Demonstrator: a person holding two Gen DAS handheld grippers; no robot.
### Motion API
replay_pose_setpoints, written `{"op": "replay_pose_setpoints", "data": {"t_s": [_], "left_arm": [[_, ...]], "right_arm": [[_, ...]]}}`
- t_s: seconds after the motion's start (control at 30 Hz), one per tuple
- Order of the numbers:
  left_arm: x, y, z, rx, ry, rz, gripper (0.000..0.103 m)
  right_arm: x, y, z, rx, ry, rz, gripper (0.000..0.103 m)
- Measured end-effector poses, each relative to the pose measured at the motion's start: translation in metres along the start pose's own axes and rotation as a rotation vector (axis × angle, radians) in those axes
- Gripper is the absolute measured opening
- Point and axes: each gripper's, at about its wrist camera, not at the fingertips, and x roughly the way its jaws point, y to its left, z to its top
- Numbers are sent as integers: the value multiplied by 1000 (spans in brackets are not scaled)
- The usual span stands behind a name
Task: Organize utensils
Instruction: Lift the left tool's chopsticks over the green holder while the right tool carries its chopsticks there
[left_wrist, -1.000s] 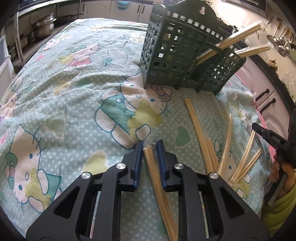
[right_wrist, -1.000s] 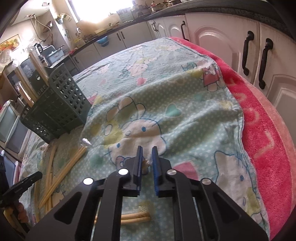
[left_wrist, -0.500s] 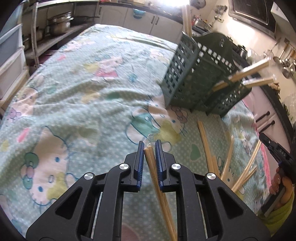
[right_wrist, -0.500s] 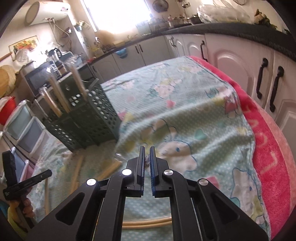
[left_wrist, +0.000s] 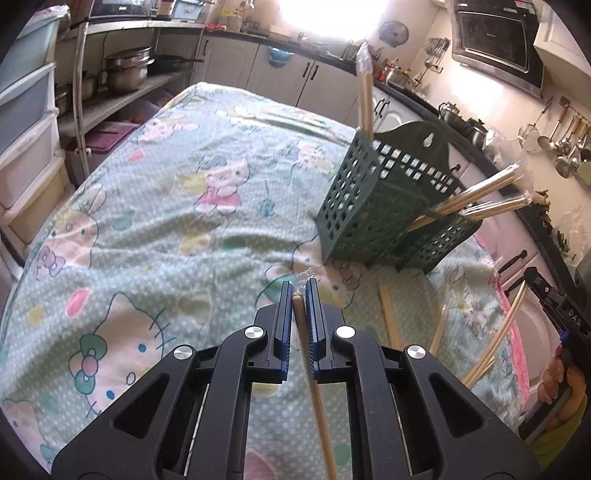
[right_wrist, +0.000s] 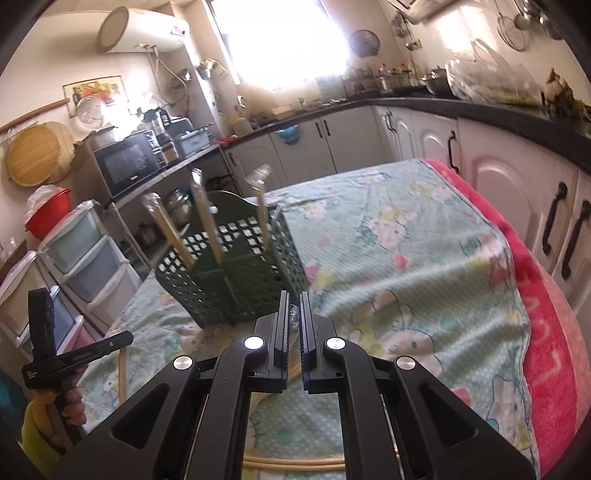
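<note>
Chopstick pair (left_wrist: 314, 387) in the left gripper (left_wrist: 299, 291) runs off the bottom edge, far end unseen. Whatever the right gripper (right_wrist: 294, 314) pinches is mostly hidden between the pads, only a wrapper tip shows. Holder (right_wrist: 236, 273) compartments blurred. Hand (left_wrist: 557, 380) cut off at the right edge.

Black grippers, blue-padded fingers (left_wrist: 283, 325), silver screws (right_wrist: 253, 342), yellow-green sleeve (right_wrist: 35, 424)
</note>
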Motion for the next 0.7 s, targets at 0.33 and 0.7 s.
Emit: {"op": "replay_pose_setpoints", "data": {"t_s": [0.33,0.7], "left_arm": [[-9,-17,12,31,-40,-29,4],[-17,-41,26,70,-80,-66,4]], "right_arm": [[-8,24,12,-52,-32,41,5],[-9,50,21,-109,-40,87,5]]}}
